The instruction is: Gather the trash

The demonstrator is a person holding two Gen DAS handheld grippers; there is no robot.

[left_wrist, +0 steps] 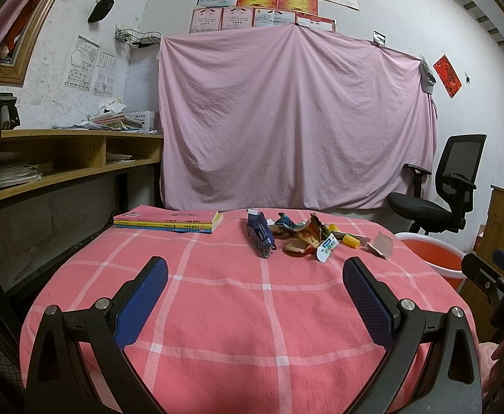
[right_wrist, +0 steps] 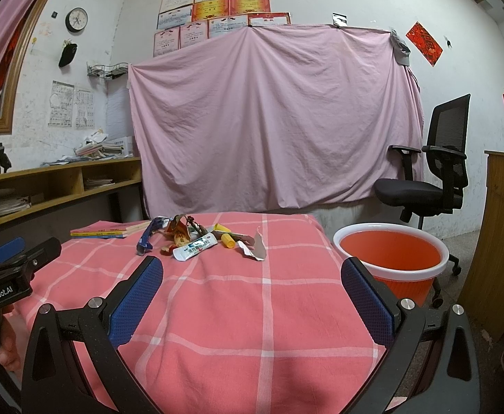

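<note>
A heap of trash lies at the far side of the pink checked tablecloth (left_wrist: 217, 310): a blue crumpled wrapper (left_wrist: 260, 238), orange and brown wrappers (left_wrist: 302, 238), a white sachet (left_wrist: 326, 248), a yellow cap (left_wrist: 351, 240) and a torn silver-grey piece (left_wrist: 379, 245). The heap also shows in the right wrist view, with the white sachet (right_wrist: 194, 250) and the grey piece (right_wrist: 256, 248). An orange bucket (right_wrist: 390, 255) with a white rim stands on the floor right of the table. My left gripper (left_wrist: 255, 269) and right gripper (right_wrist: 252, 269) are open and empty, short of the trash.
A stack of books (left_wrist: 169, 222) lies at the table's far left. A black office chair (right_wrist: 431, 179) stands behind the bucket. A pink sheet (left_wrist: 286, 120) hangs on the wall. A wooden shelf desk (left_wrist: 62, 158) is at the left, a wooden cabinet (right_wrist: 493, 234) at the right.
</note>
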